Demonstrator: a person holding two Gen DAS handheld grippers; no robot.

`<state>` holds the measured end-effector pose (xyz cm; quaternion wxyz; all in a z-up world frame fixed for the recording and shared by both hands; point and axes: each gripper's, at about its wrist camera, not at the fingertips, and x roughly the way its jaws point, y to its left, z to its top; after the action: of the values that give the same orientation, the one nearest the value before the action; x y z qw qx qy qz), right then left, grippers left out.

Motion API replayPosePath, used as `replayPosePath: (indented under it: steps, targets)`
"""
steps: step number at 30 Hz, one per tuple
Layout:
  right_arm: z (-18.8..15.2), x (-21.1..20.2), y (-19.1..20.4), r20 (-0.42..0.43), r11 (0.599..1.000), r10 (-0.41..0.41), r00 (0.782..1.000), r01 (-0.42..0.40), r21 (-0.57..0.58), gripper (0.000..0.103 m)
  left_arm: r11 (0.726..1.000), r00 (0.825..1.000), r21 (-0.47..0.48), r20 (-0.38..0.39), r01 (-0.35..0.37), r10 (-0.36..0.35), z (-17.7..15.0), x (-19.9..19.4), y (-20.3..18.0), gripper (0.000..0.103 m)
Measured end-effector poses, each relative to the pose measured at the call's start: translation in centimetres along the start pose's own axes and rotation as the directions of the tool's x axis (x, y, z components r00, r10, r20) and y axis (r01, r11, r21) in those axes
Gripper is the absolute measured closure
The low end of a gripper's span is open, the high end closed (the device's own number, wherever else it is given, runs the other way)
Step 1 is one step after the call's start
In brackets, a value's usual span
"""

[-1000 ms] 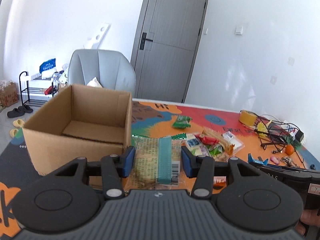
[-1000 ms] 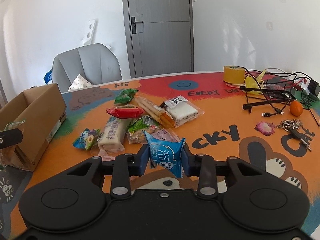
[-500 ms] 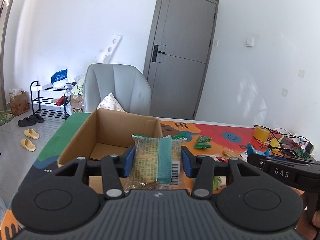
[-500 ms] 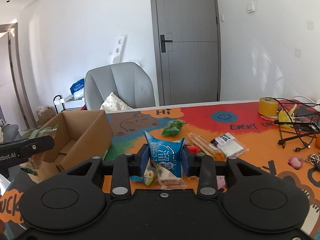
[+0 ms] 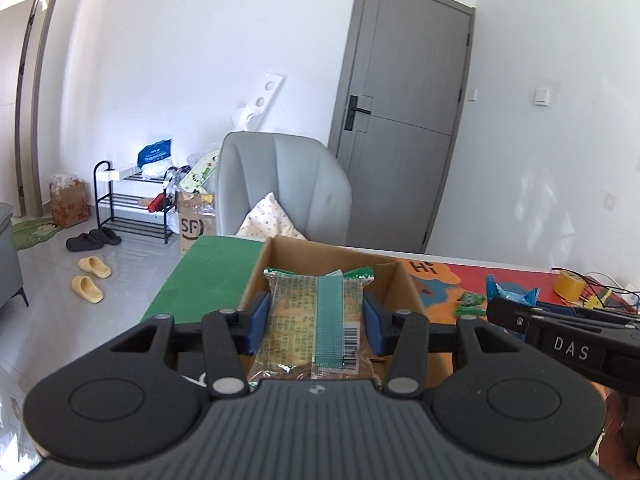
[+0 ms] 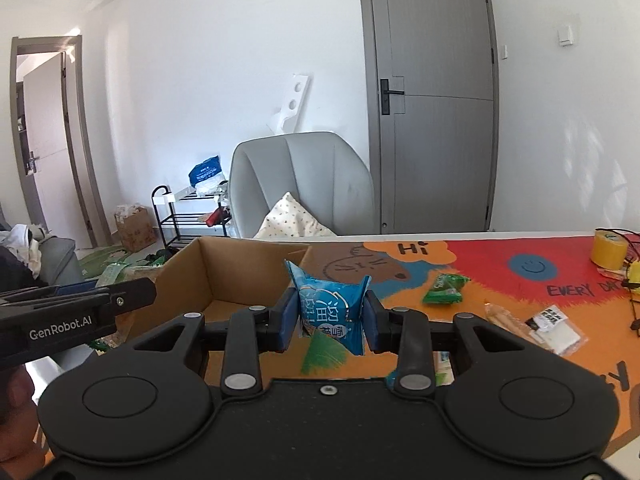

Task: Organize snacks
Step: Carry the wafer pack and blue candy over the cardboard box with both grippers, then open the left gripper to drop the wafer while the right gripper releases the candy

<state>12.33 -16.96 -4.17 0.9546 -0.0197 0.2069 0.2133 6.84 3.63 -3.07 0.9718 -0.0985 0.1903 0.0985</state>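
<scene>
Snacks ride in both tongs toward the open brown cardboard box (image 5: 320, 264), and the step in hand is the drop. In the left wrist view, the left tongs (image 5: 316, 330) are clenched on a clear-wrapped biscuit packet with a green stripe and barcode (image 5: 316, 320), its blue pads pressing both long edges; the packet hangs in front of the box's open top, so it looks nearly lined up. The right tongs show at the right edge of this view as a black bar, just beside the box. In the right wrist view, the right tongs (image 6: 330, 320) grip a small blue foil snack pouch with white lettering (image 6: 332, 308), and the box (image 6: 224, 276) lies ahead and to the left on the colourful cartoon-printed surface (image 6: 500, 276), where a green sachet (image 6: 444, 288) and a clear packet with a white label (image 6: 554, 326) wait nearby. To do it well, I judge each packet should clear the near wall before letting go, low enough not to bounce out; the two tongs sit close, so releasing one at a time avoids a knock.
</scene>
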Motion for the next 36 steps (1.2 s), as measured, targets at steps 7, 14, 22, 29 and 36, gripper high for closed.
replayPosePath:
  steps: [7,14,22,29,36]
  targets:
    - [0.2,1.9,3.0,-0.024,0.997,0.070,0.997,-0.071,-0.009,0.068,0.997,0.999,-0.054,-0.031,-0.046,0.044,-0.1,1.8,2.5,0.055]
    - [0.2,3.0,4.3,-0.045,0.996,0.093,0.995,-0.094,-0.005,0.068,0.996,0.998,-0.064,-0.031,-0.056,0.054,0.1,1.5,2.8,0.049]
    - [0.4,4.0,5.0,-0.055,0.993,0.119,0.991,-0.118,0.018,0.068,0.995,0.998,-0.075,-0.015,-0.068,0.067,0.6,0.3,3.2,0.035]
    - [0.6,4.0,5.0,-0.072,0.986,0.159,0.985,-0.156,0.053,0.061,0.993,0.997,-0.091,-0.006,-0.076,0.076,0.9,-0.2,3.3,0.024]
    - [0.4,2.9,3.7,-0.075,0.989,0.131,0.988,-0.125,0.084,0.052,0.995,0.998,-0.072,-0.008,-0.069,0.068,0.9,-0.5,2.2,0.016]
